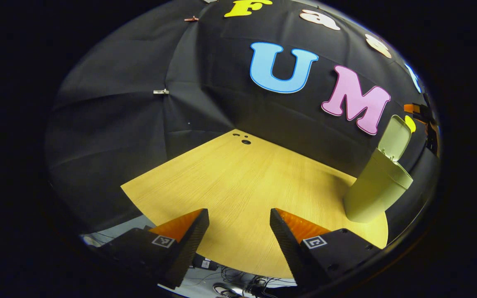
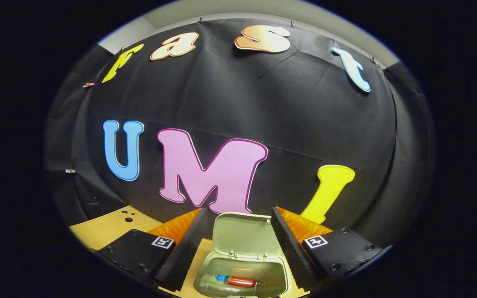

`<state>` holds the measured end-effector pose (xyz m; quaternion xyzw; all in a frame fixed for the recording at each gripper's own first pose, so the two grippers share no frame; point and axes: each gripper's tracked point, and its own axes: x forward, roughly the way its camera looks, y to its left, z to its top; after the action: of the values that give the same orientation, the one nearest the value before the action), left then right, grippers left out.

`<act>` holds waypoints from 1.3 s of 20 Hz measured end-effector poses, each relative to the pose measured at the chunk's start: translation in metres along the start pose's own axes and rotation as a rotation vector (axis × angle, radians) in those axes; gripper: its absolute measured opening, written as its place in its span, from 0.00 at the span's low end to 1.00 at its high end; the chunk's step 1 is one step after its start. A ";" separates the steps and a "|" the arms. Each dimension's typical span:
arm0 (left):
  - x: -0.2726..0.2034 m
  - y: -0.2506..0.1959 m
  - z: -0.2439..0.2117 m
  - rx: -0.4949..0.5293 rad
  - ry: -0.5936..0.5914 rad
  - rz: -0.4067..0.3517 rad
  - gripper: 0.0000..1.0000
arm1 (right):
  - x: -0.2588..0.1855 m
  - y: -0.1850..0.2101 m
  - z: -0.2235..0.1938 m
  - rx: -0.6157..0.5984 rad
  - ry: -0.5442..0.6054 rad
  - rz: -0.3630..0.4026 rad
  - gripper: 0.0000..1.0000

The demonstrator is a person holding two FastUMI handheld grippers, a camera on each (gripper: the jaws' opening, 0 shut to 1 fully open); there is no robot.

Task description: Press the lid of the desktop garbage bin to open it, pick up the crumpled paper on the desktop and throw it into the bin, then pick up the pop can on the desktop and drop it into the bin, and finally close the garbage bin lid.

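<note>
In the right gripper view the right gripper hangs right over the bin, its fingers spread wide apart and gripping nothing, one to each side of the raised lid. The lid stands tipped back on its hinge at the far rim, so the mouth is open, and down inside lies the can, on its side against the bottom; the paper cannot be made out in there. A strip of the worktop shows off to the left, with small holes near its back edge. In the left gripper view the left gripper is likewise released, its fingers parted and empty, poised over the near edge of the worktop. Beyond it the wood runs bare to the back corner, and the bin stands near the right edge, close to the cloth wall, its lid up.
</note>
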<state>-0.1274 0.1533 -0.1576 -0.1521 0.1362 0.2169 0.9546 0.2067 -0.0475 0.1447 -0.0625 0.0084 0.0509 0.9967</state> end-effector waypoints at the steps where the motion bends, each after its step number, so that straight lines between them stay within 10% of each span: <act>1: 0.001 -0.002 -0.001 0.004 0.000 0.002 0.96 | 0.007 -0.003 0.002 0.005 -0.007 -0.003 0.97; 14: 0.017 -0.048 -0.006 0.025 0.015 0.016 0.96 | 0.088 -0.042 -0.034 0.103 0.080 -0.037 0.98; 26: 0.021 -0.074 -0.022 0.088 0.047 -0.033 0.96 | 0.033 -0.035 -0.053 0.193 0.115 0.038 0.98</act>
<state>-0.0798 0.0902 -0.1675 -0.1172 0.1655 0.1911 0.9604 0.2425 -0.0853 0.0954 0.0312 0.0719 0.0653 0.9948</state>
